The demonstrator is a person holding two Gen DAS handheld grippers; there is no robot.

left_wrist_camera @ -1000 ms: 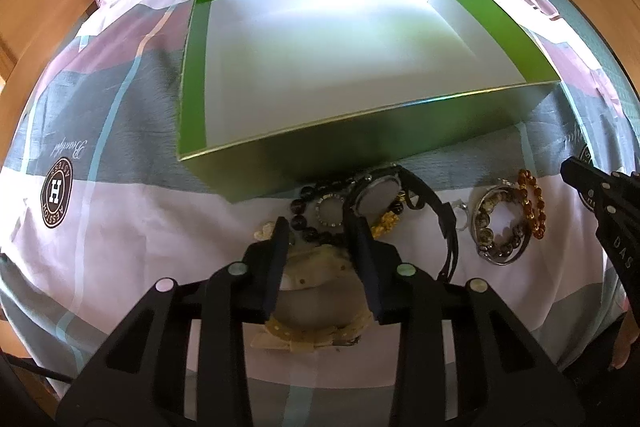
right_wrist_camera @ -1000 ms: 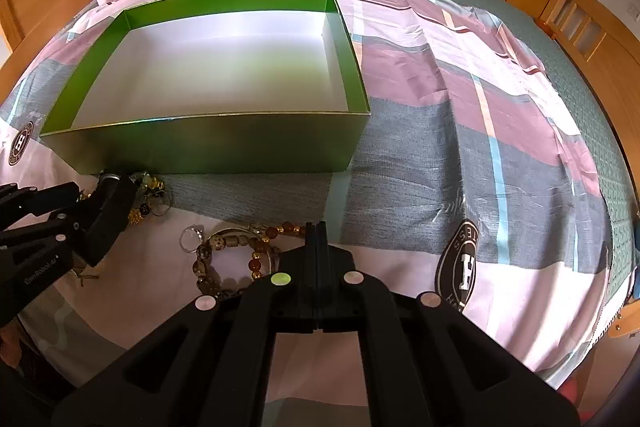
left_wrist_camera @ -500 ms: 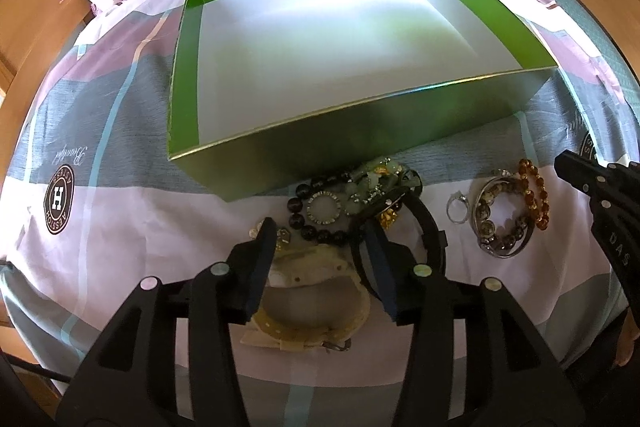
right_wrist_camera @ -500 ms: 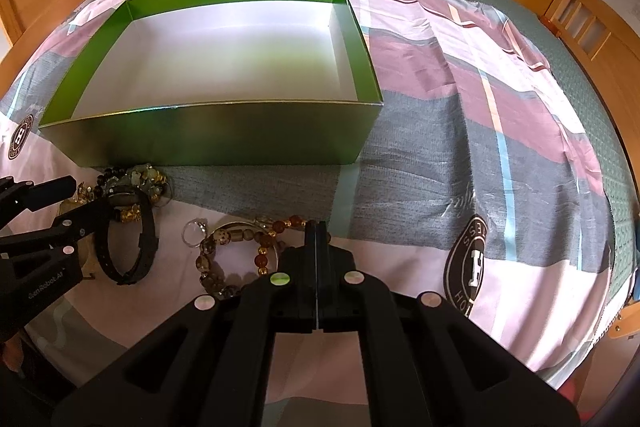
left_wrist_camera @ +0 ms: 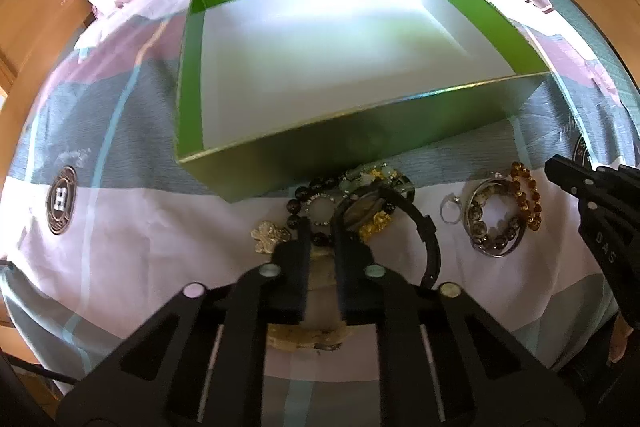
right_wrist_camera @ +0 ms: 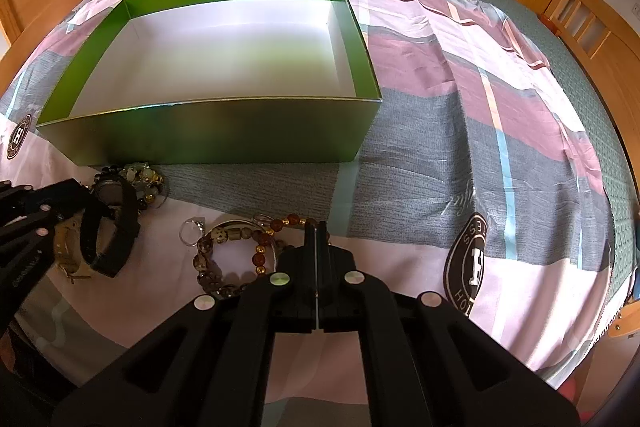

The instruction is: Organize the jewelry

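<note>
Cream strap [left_wrist_camera: 306, 337] mostly hidden (beneath left tool [left_wrist_camera: 322, 227]).

Glossy green card box [left_wrist_camera: 372, 147] – satiny white inside, soft printed cotton sheet [right_wrist_camera: 460, 115], polished bead bracelets [left_wrist_camera: 500, 215], matt black tongs [left_wrist_camera: 322, 227]

The left tool [left_wrist_camera: 322, 227] has narrowed its jaws from a wide gap to a slim one and now sits over the black bead bracelet [left_wrist_camera: 298, 207] instead of the cream strap [left_wrist_camera: 306, 337]. The black watch [right_wrist_camera: 108, 223], which lay flat half a second ago, now stands tilted up against the left tool's finger, its strap loop raised off the bed.
</note>
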